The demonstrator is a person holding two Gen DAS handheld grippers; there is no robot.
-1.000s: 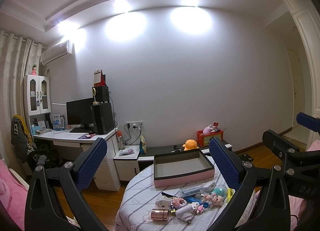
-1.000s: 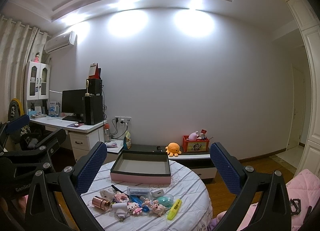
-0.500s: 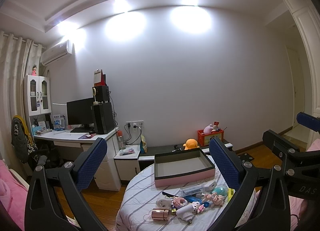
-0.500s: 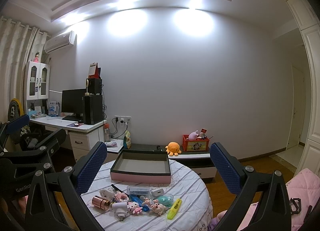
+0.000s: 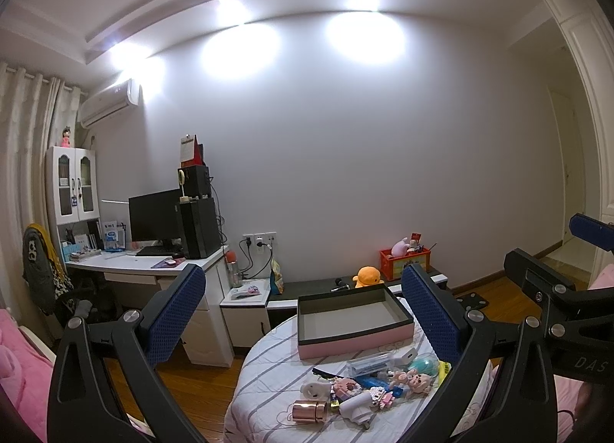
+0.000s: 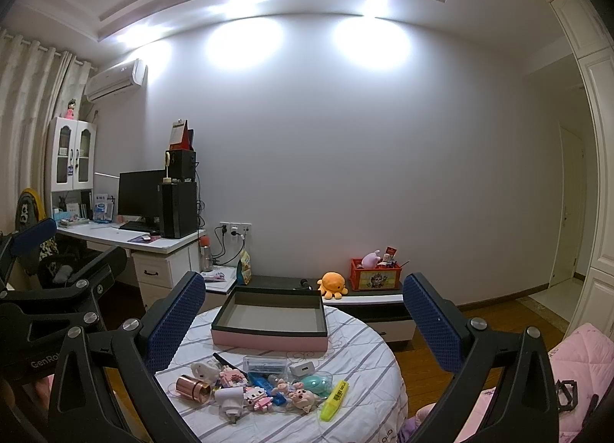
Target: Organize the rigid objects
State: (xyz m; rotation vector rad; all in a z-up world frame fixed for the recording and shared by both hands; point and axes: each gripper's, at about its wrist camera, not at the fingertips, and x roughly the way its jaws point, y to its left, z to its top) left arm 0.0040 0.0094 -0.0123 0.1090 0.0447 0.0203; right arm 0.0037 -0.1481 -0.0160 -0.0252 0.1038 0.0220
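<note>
Between our left gripper's (image 5: 303, 312) wide-spread, empty fingers sat the pink-walled tray (image 5: 355, 339) on the striped round desk (image 5: 268, 362). Nearer us lay the jumble of small things (image 5: 364, 385): a copper cylinder (image 5: 309, 411), smooth and likely slippery, best pinched across its middle.

Between our right gripper's (image 6: 303, 316) fingers, likewise parted and bare, the same pile lay well below. A yellow highlighter (image 6: 334, 400) by the right finger looked light and stiff, as did a clear plastic case (image 6: 265, 364); we judged the block figures (image 6: 258, 399) fragile.
</note>
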